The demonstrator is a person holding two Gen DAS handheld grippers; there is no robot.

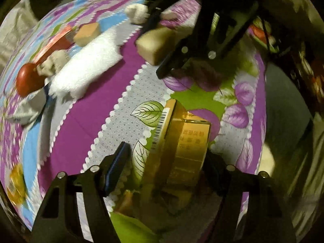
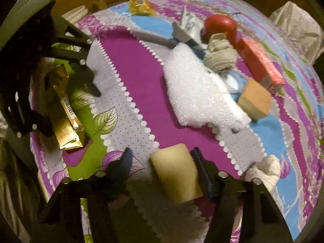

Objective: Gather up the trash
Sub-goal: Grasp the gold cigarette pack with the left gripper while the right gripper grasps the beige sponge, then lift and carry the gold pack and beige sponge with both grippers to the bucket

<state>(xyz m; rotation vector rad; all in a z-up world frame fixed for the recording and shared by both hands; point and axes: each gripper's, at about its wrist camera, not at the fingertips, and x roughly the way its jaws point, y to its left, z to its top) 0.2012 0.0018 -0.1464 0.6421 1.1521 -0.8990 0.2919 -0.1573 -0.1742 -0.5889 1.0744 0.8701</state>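
Note:
My left gripper (image 1: pixel 166 158) is open around a gold foil box (image 1: pixel 182 141) that lies on the patterned tablecloth (image 1: pixel 91 117); the box rests against the right finger, with a gap to the left finger (image 1: pixel 117 166). The box also shows in the right wrist view (image 2: pixel 64 109). My right gripper (image 2: pixel 162 162) is open around a yellow sponge block (image 2: pixel 176 174), which touches the right finger. That sponge and the right gripper (image 1: pixel 182 56) show at the top of the left wrist view. A bubble-wrap sheet (image 2: pixel 194 93) lies mid-table.
On the table lie a red apple (image 2: pixel 220 28), a crumpled tissue wad (image 2: pixel 220 54), a red carton (image 2: pixel 261 64), an orange sponge (image 2: pixel 255 99), a white wad (image 2: pixel 265 168), a crumpled wrapper (image 2: pixel 188 30) and a yellow wrapper (image 2: pixel 139 5). A paper bag (image 2: pixel 297 32) stands beyond the table.

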